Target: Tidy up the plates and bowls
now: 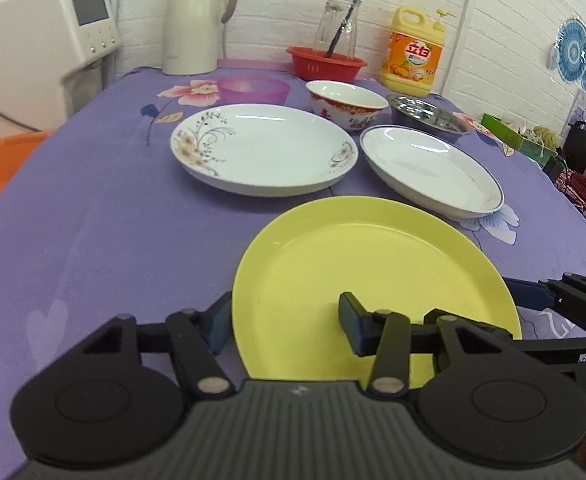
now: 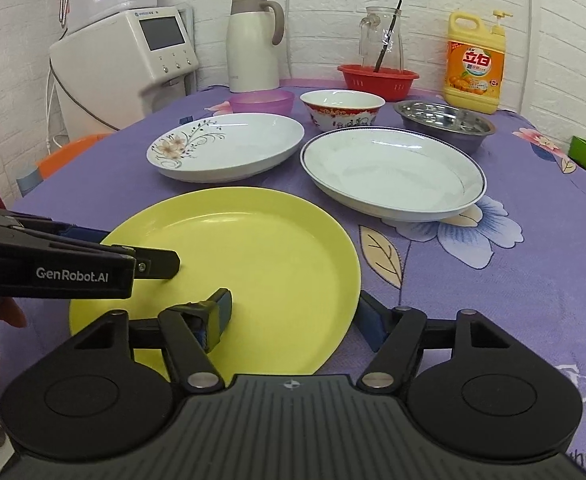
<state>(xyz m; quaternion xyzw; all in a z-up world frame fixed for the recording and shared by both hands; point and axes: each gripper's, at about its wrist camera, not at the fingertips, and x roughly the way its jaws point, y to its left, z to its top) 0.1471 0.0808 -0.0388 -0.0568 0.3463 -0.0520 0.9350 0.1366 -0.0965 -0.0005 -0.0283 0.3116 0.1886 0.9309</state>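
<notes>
Yellow plate (image 1: 373, 276) nearest on the purple tablecloth (image 1: 105, 220); left gripper (image 1: 285, 326) straddling its left rim – one finger outside, one over the plate, jaws apart, no squeeze visible; right gripper (image 2: 297, 316) likewise astride the right rim, not clamped. Behind the yellow plate – flowered plate (image 1: 263, 148) and blue-rimmed plate (image 1: 431, 168); further back, patterned bowl (image 1: 345, 102), steel bowl (image 1: 429, 114).

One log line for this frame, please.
phase: pre-grasp | left claw: open, astride left rim of yellow plate | right claw: open, astride its right rim | plate: on purple cloth
</notes>
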